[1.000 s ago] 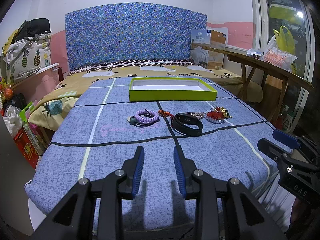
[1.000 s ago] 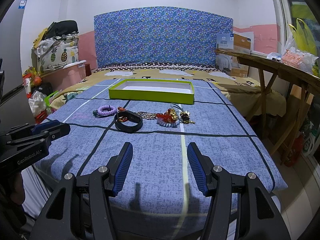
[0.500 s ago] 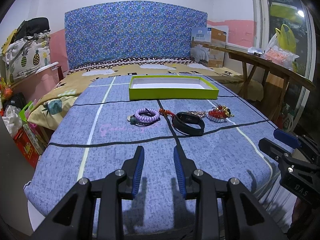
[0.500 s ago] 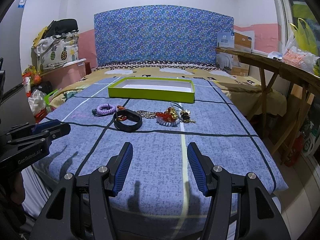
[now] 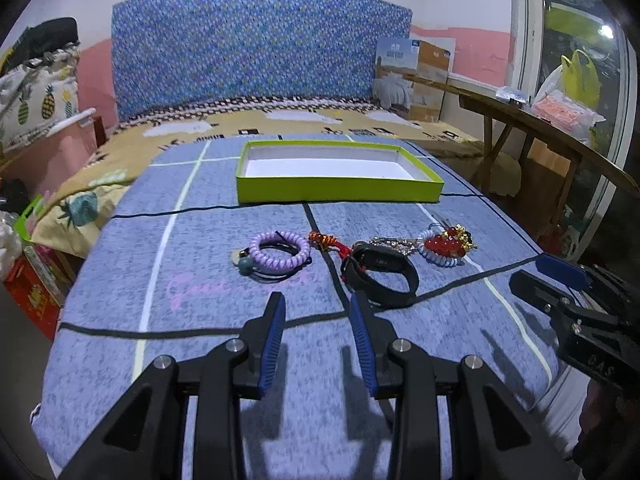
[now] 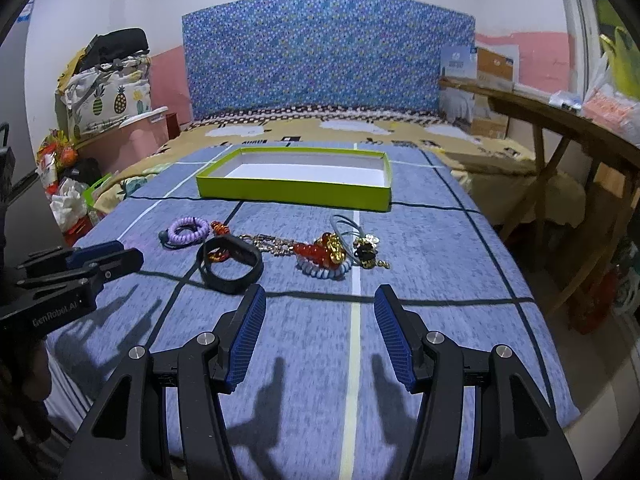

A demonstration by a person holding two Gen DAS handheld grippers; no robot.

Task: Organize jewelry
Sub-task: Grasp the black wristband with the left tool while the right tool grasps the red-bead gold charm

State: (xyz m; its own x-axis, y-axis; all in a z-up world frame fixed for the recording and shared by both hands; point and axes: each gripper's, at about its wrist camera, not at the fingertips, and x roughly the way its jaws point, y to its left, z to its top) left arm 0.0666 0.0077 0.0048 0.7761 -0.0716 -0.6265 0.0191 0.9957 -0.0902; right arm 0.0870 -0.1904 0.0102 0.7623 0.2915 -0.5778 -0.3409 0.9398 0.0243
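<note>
Front and centre, a row of jewelry lies on the blue woven bedspread [image 5: 208, 280], just this side of the shallow lime-green cardboard tray [image 5: 338, 191] with its white floor. Nearest the tray's left end sits the lilac coiled spiral bracelet [image 5: 280, 253], ridged like a phone cord, with a dull teal bead touching it. Beside that, a red knotted cord charm [image 5: 326, 241], then the smooth black rubbery wristband [image 5: 380, 276], a closed loop lying flat. A thin metal chain [image 6: 272, 245] runs from the band toward the glossy red bead cluster [image 6: 316, 258] resting on a pale blue-white coiled ring, gold trinkets touching it, below the tray's right end.

The left gripper [image 5: 318, 312], blue ribbed pads, jaws opening and nothing between them, hovers over bare cloth short of the wristband. The right gripper [image 6: 318, 300] is spread wide, empty, short of the beads.

Bare cloth on all sides of the row; the spread's near edge drops off under both tools. A wooden table [image 6: 560, 128] flanks the tray's right.
</note>
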